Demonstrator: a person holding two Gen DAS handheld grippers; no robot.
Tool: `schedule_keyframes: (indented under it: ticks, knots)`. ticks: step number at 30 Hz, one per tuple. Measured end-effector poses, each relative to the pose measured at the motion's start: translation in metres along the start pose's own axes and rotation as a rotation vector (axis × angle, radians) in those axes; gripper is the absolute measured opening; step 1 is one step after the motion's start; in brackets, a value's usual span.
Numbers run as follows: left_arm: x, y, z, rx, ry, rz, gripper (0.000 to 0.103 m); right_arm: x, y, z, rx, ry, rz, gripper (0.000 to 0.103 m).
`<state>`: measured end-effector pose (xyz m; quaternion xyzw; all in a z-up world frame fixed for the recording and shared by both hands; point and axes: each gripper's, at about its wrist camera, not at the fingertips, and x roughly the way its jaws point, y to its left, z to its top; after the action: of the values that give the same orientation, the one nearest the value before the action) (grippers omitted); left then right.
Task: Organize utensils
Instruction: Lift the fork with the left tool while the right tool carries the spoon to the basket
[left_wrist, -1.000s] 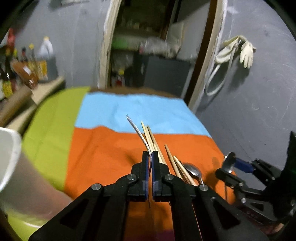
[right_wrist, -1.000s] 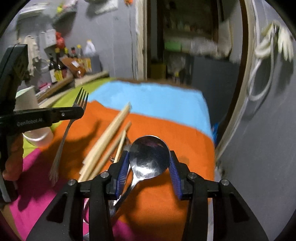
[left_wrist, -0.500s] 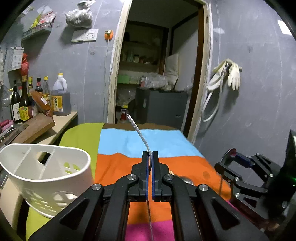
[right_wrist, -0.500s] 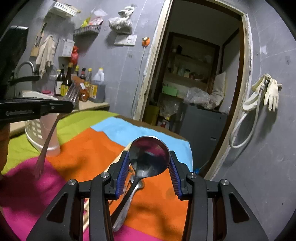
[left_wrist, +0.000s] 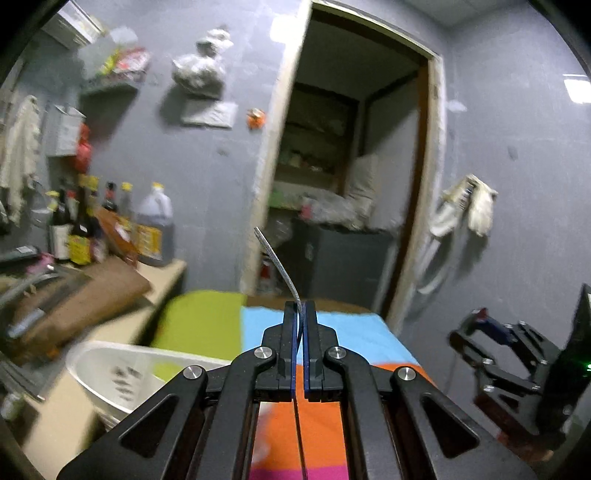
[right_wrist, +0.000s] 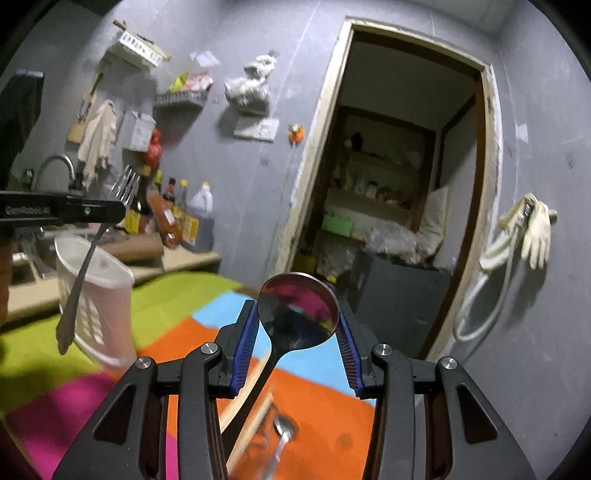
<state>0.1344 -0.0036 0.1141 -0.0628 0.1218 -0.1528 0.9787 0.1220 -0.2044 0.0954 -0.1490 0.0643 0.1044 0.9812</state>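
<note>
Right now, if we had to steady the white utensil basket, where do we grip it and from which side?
Take the white utensil basket by its top rim, from above, one finger inside, one outside. It stands upright, open-topped and thin-walled; the body looks too wide for the jaws. First free a gripper: left gripper holds the fork, right gripper the spoon.

Black linkage grippers (right_wrist: 297, 332), blue ribbed pads (right_wrist: 245, 345), silver screws, white "GenRobot.AI" lettering.
</note>
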Motion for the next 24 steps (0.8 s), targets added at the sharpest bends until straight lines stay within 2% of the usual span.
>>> schedule_keyframes:
  ticks: [6, 14, 19, 24]
  knots:
    - [-0.009, 0.052, 0.039, -0.046, -0.076, 0.119, 0.001, 0.016, 0.023, 0.045, 0.011, -0.092, 0.098, 0.039]
    - [-0.008, 0.114, 0.054, -0.042, -0.138, 0.247, 0.001, 0.047, 0.066, 0.087, 0.037, -0.178, 0.198, 0.04]
    - [0.001, 0.134, 0.045, -0.034, -0.147, 0.3, 0.001, 0.069, 0.102, 0.087, -0.013, -0.184, 0.223, 0.04]
    - [0.016, 0.143, 0.024, -0.061, -0.098, 0.337, 0.001, 0.09, 0.128, 0.066, -0.045, -0.151, 0.238, 0.04]
